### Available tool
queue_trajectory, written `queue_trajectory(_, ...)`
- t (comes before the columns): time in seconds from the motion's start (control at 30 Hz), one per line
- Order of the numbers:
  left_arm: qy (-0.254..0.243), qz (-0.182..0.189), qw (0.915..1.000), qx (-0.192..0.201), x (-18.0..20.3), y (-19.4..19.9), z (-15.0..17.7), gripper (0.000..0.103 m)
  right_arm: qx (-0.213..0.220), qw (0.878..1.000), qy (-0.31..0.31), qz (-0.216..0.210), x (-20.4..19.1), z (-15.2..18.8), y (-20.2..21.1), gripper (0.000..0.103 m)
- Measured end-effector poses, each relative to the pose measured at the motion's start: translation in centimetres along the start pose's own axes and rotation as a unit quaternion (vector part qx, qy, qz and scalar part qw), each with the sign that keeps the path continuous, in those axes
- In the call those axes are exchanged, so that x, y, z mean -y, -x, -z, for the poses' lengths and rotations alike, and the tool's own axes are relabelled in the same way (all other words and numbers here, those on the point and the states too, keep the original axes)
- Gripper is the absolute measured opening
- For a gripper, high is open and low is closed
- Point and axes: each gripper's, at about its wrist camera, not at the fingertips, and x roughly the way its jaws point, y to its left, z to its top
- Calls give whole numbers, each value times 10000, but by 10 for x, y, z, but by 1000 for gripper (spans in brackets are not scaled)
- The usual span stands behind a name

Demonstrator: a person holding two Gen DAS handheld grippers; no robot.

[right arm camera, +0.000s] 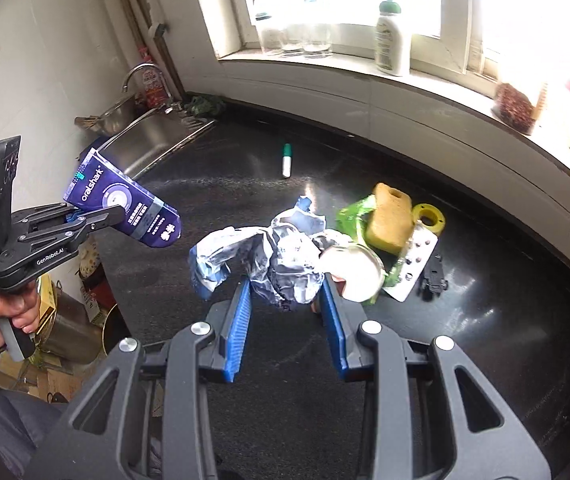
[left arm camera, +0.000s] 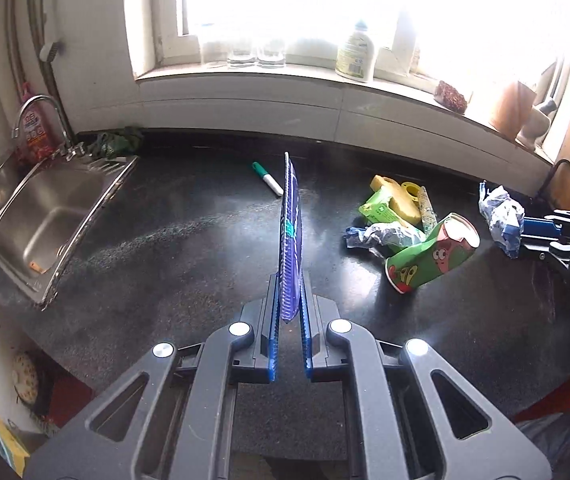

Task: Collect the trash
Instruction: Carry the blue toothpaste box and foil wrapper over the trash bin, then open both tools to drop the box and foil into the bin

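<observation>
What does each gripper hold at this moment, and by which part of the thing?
The left gripper pinches the flat purple package by one end. The right gripper clamps the crumpled blue-and-white wrapper around its lower middle.

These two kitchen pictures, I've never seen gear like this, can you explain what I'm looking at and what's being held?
No robot here: a person holds a hand-held gripper in each hand, and each gripper carries a wide-angle camera looking out along its jaws. The grey and blue parts at the bottom of each picture are that gripper's own jaws.

The left camera shows the left gripper shut on a flat purple packet, seen edge-on. The right camera shows the same packet from the side, and the hand on the handle.

The right gripper is shut on a crumpled wrapper.

On the black counter lie a green paper cup, a yellow sponge, a pill blister, a tape roll, another wrapper and a marker. A sink is at the left.
</observation>
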Motion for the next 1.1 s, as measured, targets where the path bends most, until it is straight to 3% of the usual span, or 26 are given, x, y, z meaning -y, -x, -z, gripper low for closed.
queue_trajectory(0.13, 460, -461, 9979, 61, -39, 35, 28, 8, -204, 9961, 605, -614, -65, -19, -31, 35)
queue_trajectory(0.27, 911, -992, 9909, -13, -79, 61, 63, 8, -508, 9824, 1258, -1282, -140, -27, -67, 35)
queue_trajectory(0.57, 2150, -1890, 9574, -375, -165, 93, 160, 8, -1221, 9297, 2504, -2409, -291, -25, -134, 35)
queue_trajectory(0.77, 2753, -2157, 9341, -713, -205, 90, 221, 8, -1668, 9018, 2941, -2692, -364, -12, -176, 35)
queue_trajectory(0.97, 3377, -2080, 9133, -923, -240, 55, 274, 8, -2257, 8940, 2859, -2608, -412, 4, -236, 35)
queue_trajectory(1.1, 3588, -1983, 9055, -1099, -256, 24, 302, 9, -2695, 8910, 2731, -2428, -433, 21, -278, 35)
